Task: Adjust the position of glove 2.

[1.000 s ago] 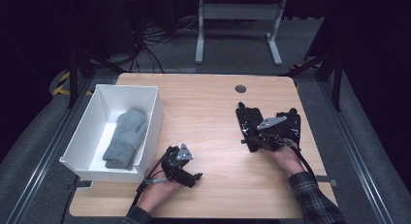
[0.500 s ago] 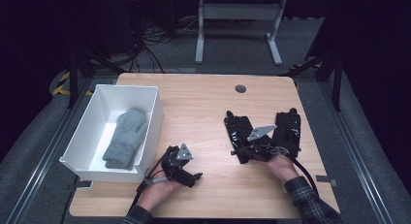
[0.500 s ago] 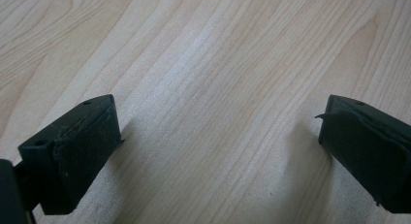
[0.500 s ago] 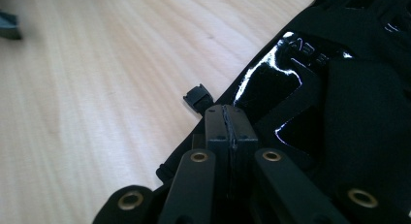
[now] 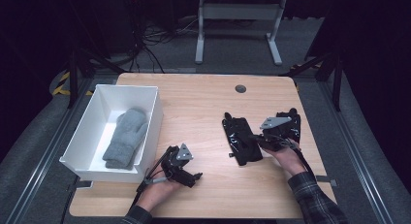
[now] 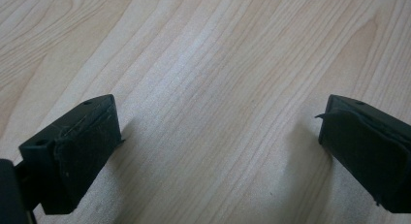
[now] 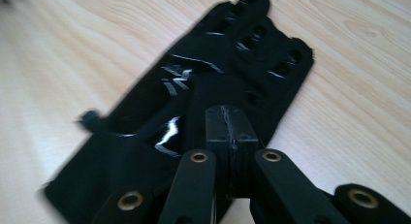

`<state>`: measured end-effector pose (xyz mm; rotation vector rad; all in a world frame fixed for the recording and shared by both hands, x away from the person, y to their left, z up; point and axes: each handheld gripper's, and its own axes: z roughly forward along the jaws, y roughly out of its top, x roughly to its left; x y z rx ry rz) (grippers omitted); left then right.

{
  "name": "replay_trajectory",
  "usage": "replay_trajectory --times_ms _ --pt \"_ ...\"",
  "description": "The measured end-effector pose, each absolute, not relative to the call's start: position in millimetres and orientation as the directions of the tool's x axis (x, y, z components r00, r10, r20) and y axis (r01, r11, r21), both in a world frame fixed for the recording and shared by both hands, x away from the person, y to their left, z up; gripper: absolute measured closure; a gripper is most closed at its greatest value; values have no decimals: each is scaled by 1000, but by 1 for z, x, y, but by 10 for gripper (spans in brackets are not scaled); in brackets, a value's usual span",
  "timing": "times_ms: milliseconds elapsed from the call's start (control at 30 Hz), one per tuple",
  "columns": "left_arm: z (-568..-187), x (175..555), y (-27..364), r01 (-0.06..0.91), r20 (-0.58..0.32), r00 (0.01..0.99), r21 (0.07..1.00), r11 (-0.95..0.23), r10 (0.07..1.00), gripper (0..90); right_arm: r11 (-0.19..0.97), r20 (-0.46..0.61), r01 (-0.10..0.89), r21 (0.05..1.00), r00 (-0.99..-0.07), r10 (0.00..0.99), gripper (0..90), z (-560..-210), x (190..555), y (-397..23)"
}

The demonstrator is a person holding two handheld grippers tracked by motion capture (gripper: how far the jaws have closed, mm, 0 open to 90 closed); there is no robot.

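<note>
We pinch the black glove (image 7: 194, 112) in our right gripper (image 7: 231, 124) to carry it toward the bin (image 5: 150, 132), while our left gripper (image 6: 218, 141) rests agape on the table (image 5: 194, 103).

We see a glossy black glove (image 5: 241, 139) on the pale wood-grain bench (image 5: 203, 103), a second black glove (image 5: 289, 124) beside it, a grey knitted mitten (image 5: 124, 139) in the white bin (image 5: 92, 122), black jaws on both grippers, and a plaid sleeve (image 5: 317, 204)
</note>
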<state>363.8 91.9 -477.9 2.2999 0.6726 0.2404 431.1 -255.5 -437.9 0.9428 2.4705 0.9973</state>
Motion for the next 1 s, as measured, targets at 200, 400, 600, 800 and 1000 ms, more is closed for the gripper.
replay_trajectory --times_ms 200,400,600,800,1000 --pt "-478 364 92 398 -21 847 688 -607 531 17 559 -28 490 669 -735 677 900 -452 439 -254" --pt "-478 364 92 398 -21 847 688 -607 532 17 585 -32 470 661 -761 648 900 -452 432 -245" --pt "-478 364 92 399 -22 847 687 -607 531 17 625 -34 424 656 -810 585 900 -453 420 -229" --pt "-478 364 92 399 -23 847 687 -607 531 17 662 -26 387 642 -852 523 900 -452 404 -216" --pt "-478 364 92 399 -22 847 688 -607 532 17 702 -17 335 629 -897 443 900 -451 385 -208"
